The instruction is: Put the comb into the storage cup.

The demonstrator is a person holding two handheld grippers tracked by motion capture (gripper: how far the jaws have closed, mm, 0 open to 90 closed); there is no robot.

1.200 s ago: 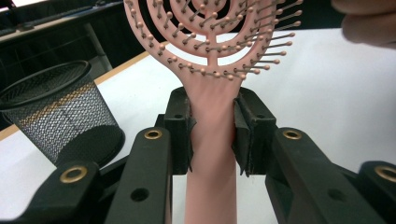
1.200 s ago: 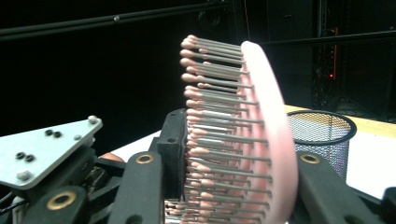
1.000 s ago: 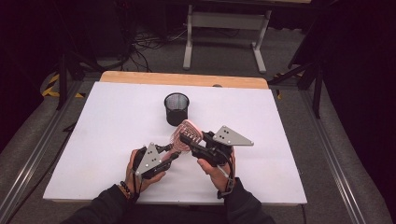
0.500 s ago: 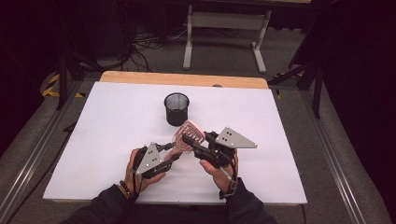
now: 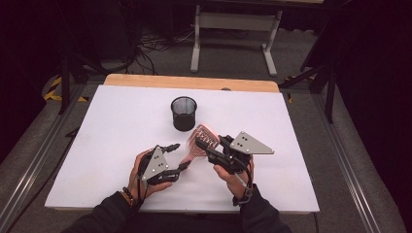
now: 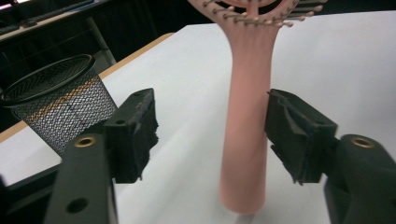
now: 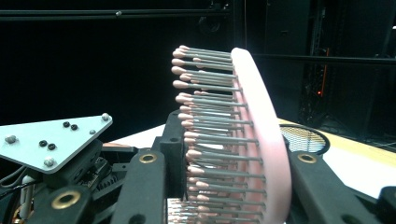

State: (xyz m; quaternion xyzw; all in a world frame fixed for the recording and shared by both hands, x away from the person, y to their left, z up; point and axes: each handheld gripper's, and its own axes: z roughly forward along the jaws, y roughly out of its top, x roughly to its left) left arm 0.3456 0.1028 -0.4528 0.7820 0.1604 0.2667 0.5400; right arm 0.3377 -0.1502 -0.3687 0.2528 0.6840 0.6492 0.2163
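Note:
A pink hairbrush hangs above the white table, head up and bristles toward my right hand. My right gripper is shut on the brush head, one jaw against the bristles and the other on its back. My left gripper has just been opening. In the left gripper view its pads stand apart on either side of the brush handle without touching it.
A black mesh cup stands upright on the table just beyond the brush; it is at the left in the left gripper view. The left gripper's grey plate is close beside the right gripper. A wooden strip runs along the table's far edge.
The left gripper's jaws have opened and let go of the brush handle. The right gripper still holds the brush head, and both hands stay about where they were.

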